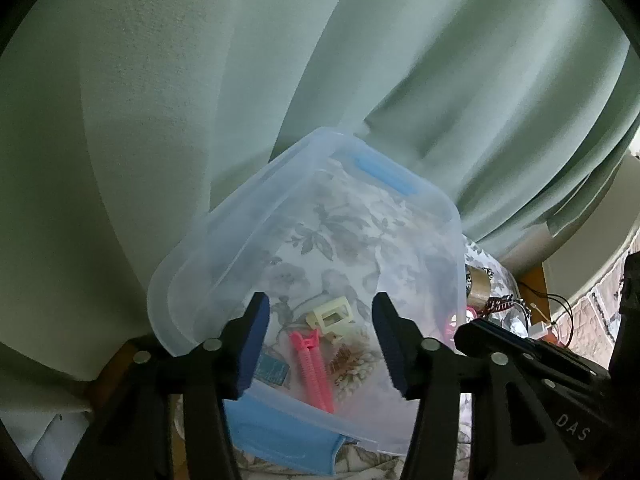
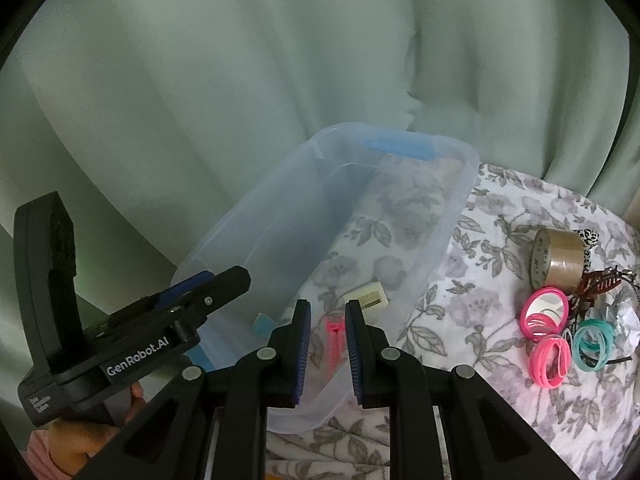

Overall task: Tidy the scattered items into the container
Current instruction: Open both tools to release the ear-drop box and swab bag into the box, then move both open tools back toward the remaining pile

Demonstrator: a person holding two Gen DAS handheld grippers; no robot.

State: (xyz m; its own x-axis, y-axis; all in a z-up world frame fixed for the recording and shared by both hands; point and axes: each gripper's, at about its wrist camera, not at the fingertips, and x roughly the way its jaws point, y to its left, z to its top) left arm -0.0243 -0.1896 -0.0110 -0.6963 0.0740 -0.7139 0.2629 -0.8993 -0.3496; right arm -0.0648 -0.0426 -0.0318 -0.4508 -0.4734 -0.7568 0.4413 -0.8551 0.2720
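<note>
left gripper (image 1: 320,340) hangs over the near end of the clear plastic container (image 1: 248,216), jaws about half spread with nothing between them; the near rim and the things on the bin floor show through the gap. right gripper (image 2: 328,344) sits just beside it, also over the near rim, jaws narrow, a slim gap and no item pinched. container stands on the table (image 2: 480,264), which has a grey floral cloth, with a pale green curtain (image 2: 240,80) close behind it. blue latch handle (image 2: 396,146) on the far end, another blue one at the near end. inside the bin, all toward the near end: cream hair clip (image 1: 331,315), pink hair clip (image 1: 312,368) lying flat just in front of it, and a small blue card-like piece (image 1: 273,371) against the left wall, what it is i cannot tell. scattered items lie outside on the cloth, right of the bin and well apart from it: roll of brown tape (image 2: 560,258) on its side, brown claw clip (image 2: 600,286) just in front of it, pink hair ties (image 2: 544,314) in two bunches, teal hair ties (image 2: 594,344) beside them. a hand (image 2: 68,444) grips the left unit's handle, seen low left in the right wrist view.
</note>
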